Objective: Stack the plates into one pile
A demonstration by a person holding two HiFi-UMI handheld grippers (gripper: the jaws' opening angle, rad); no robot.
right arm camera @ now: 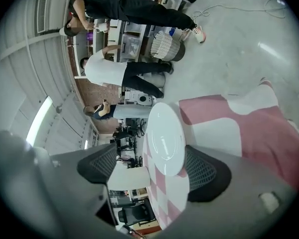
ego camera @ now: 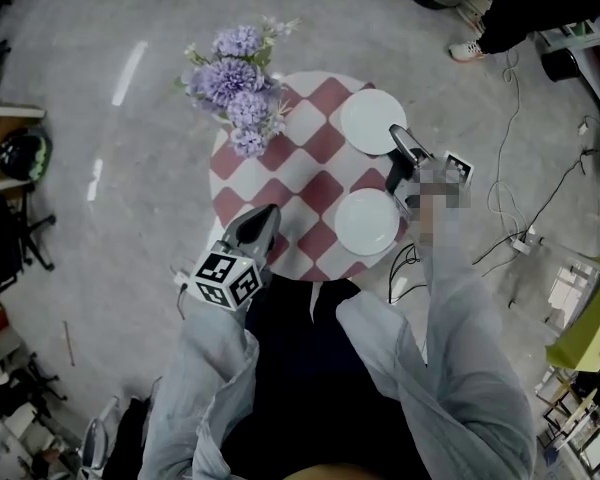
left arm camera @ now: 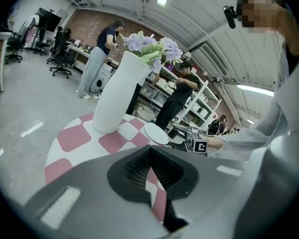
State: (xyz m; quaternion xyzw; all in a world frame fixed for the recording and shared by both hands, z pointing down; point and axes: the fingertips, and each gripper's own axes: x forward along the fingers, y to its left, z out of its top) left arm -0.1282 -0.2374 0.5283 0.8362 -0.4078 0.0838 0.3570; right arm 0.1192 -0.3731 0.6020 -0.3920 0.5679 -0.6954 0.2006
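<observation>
Two white plates lie on a round table with a red-and-white checked cloth. The far plate sits by the table's right rim, and the near plate lies closer to me. My right gripper is at the far plate's right edge. In the right gripper view this plate has its rim between the open jaws of the right gripper, and one pad lies beside it. My left gripper hovers over the table's near left edge, empty. In its own view, the left gripper has its tips together.
A tall white vase of purple flowers stands at the table's far left, also seen as the vase in the left gripper view. Cables trail on the floor to the right. A person's shoe is beyond the table, and shelves and people stand behind.
</observation>
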